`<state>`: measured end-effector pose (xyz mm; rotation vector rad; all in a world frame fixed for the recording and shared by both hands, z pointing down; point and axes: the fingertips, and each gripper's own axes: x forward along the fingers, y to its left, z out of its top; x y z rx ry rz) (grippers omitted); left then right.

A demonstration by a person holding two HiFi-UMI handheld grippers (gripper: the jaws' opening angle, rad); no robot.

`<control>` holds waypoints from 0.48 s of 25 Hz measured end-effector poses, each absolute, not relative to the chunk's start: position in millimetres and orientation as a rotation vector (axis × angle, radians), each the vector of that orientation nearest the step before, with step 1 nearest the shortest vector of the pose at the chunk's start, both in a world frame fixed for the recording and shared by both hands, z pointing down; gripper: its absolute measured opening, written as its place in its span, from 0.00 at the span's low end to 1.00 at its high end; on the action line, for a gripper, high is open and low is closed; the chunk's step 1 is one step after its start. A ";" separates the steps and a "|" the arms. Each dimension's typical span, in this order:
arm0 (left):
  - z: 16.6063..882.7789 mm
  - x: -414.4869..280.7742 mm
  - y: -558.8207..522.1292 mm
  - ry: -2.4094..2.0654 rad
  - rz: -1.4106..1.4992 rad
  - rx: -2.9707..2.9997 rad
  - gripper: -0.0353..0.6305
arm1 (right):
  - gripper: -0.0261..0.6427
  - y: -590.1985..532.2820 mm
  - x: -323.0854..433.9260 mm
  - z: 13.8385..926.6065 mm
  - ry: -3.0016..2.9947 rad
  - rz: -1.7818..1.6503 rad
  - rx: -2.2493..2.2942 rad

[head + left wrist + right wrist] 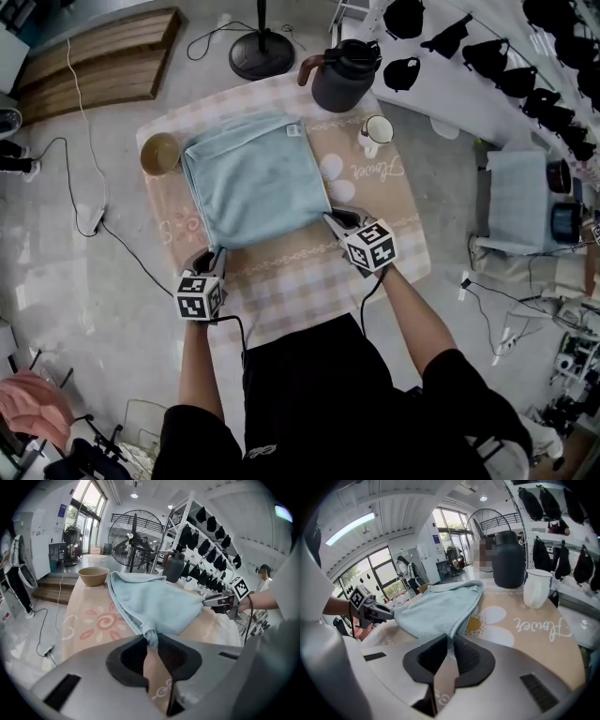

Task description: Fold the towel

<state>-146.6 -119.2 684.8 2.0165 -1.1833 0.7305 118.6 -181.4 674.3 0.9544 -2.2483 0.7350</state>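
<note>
Left gripper point(215, 253) and right gripper point(332, 219) pinch towel point(253, 178) corners.

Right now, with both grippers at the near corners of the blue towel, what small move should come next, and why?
Probably lift both corners a little, together. The left gripper and right gripper are each shut on a near corner of the towel, which lies spread on the table; raising them evenly should free the near edge for folding over.
</note>
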 end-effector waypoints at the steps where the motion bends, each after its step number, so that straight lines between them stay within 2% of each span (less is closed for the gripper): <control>1: 683.0 -143.7 -114.7 -1.168 0.729 2.023 0.16 | 0.11 -177.9 120.7 671.1 -2.245 0.734 0.964; 12: 659.0 -127.8 -54.5 -1.108 0.640 2.032 0.15 | 0.10 -119.7 144.3 649.0 -2.221 0.695 0.914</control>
